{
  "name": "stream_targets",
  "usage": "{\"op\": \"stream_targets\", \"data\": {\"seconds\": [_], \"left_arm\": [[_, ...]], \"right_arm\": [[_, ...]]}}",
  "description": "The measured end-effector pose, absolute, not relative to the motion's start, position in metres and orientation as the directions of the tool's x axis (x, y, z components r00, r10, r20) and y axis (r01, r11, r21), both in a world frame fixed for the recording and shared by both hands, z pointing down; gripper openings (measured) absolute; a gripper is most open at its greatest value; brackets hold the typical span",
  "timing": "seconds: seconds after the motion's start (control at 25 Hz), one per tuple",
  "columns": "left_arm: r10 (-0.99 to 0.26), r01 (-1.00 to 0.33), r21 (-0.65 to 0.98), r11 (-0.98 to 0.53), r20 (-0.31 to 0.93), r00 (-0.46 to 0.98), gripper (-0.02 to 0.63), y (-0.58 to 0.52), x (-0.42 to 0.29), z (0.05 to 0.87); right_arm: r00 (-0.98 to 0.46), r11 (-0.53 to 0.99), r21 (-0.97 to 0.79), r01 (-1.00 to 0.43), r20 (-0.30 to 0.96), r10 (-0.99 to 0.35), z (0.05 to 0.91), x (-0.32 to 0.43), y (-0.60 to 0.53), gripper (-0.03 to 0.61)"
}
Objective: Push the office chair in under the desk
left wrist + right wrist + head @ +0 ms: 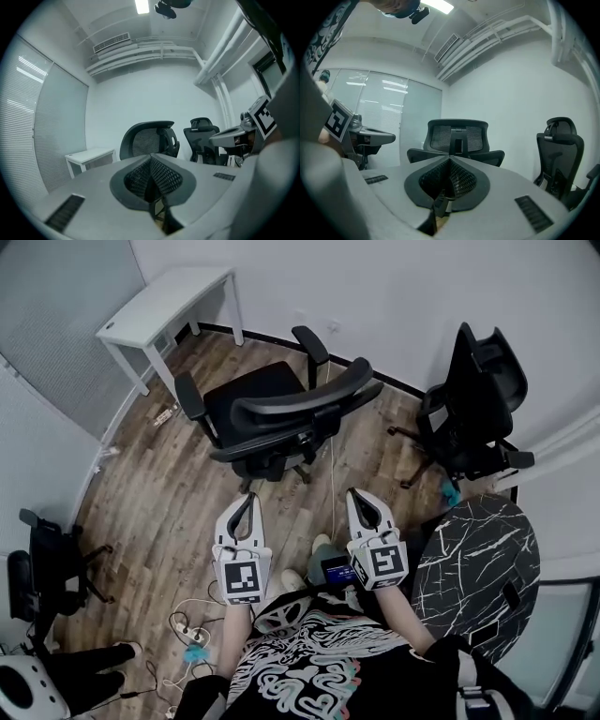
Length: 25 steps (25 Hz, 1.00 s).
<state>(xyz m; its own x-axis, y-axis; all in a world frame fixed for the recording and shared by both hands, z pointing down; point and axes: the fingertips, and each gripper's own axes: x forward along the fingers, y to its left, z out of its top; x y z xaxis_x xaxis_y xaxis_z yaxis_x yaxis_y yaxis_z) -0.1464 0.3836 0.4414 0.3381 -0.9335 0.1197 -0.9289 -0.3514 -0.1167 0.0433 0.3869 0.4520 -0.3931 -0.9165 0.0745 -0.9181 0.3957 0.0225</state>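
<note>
The black office chair stands on the wood floor with its curved backrest towards me and its seat facing the white desk at the far left. It is clear of the desk, not under it. My left gripper and right gripper hang side by side a short way behind the backrest, touching nothing. Both are shut and empty. In the left gripper view the mesh backrest rises beyond the closed jaws, with the desk to its left. The right gripper view shows the backrest straight ahead.
A second black chair stands by the right wall. A round black marbled table is at my right. A third chair is at the left edge. A power strip and cables lie on the floor by my feet.
</note>
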Motion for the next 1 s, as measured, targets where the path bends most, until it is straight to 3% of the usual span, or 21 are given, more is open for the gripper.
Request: {"op": "stream_targets", "data": {"seconds": [0.48, 1.0], "left_arm": [[-0.941, -0.935, -0.133, -0.33, 0.123, 0.314, 0.028, 0.326, -0.128, 0.439], [-0.965, -0.952, -0.202, -0.23, 0.174, 0.196, 0.028, 0.28, -0.125, 0.433]], "right_arm": [[-0.426, 0.427, -0.011, -0.904, 0.059, -0.903, 0.45, 0.062, 0.32, 0.023], [-0.58, 0.576, -0.063, -0.815, 0.114, -0.807, 0.45, 0.05, 0.26, 0.049]]}}
